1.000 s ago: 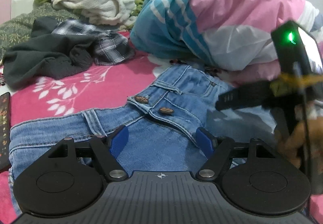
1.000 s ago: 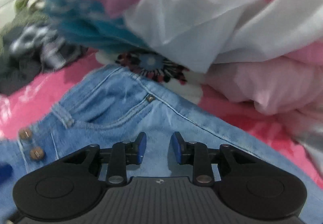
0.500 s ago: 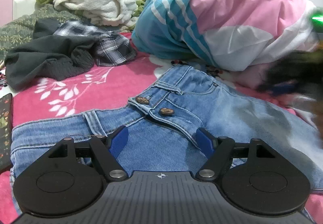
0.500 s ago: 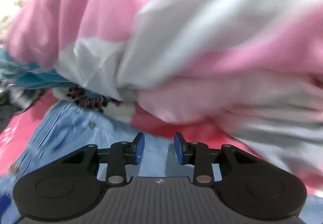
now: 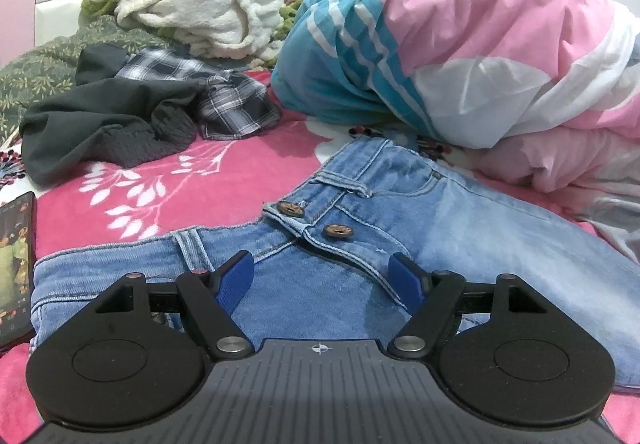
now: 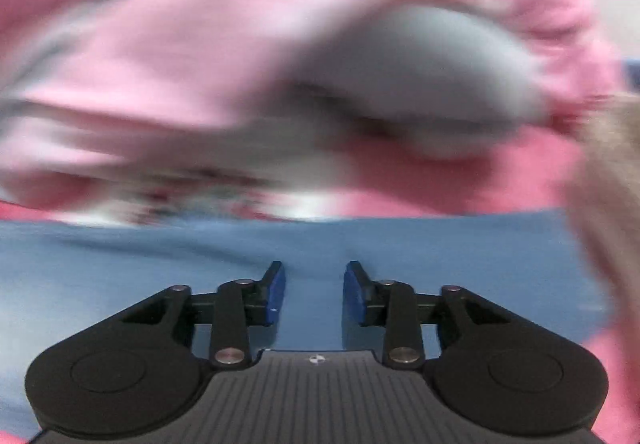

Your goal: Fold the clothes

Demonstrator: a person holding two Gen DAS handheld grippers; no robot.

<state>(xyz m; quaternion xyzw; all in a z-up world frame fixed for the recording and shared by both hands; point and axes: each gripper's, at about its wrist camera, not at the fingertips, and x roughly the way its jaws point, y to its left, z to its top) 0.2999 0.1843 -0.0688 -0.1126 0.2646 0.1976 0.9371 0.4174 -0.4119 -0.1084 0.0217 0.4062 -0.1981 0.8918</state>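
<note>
Left wrist view: a pink floral bedspread [image 5: 168, 172] fills the scene, and everything else sits relative to the jeans [image 5: 460, 228] spread flat across it. Behind the jeans and to their right, a bulky pink, white and teal quilt [image 5: 460, 44] touches the waistband corner. Further back, left of the quilt, lies a cream fleece blanket [image 5: 200, 12]. Nearer, well apart from the jeans on their far left, a dark grey garment [image 5: 100, 120] is bunched beside a crumpled plaid shirt [image 5: 232, 104]. A phone [image 5: 14, 260] lies just beside the jeans' left edge. Two brown buttons [image 5: 339, 231] mark the fly. The left gripper [image 5: 322, 278] hovers over the denim just below the buttons, jaws spread wide, holding nothing.

Right wrist view is heavily blurred: the right gripper [image 6: 314, 292] is released with a moderate gap, empty, above blue denim [image 6: 460, 264] with the quilt [image 6: 200, 44] behind.
</note>
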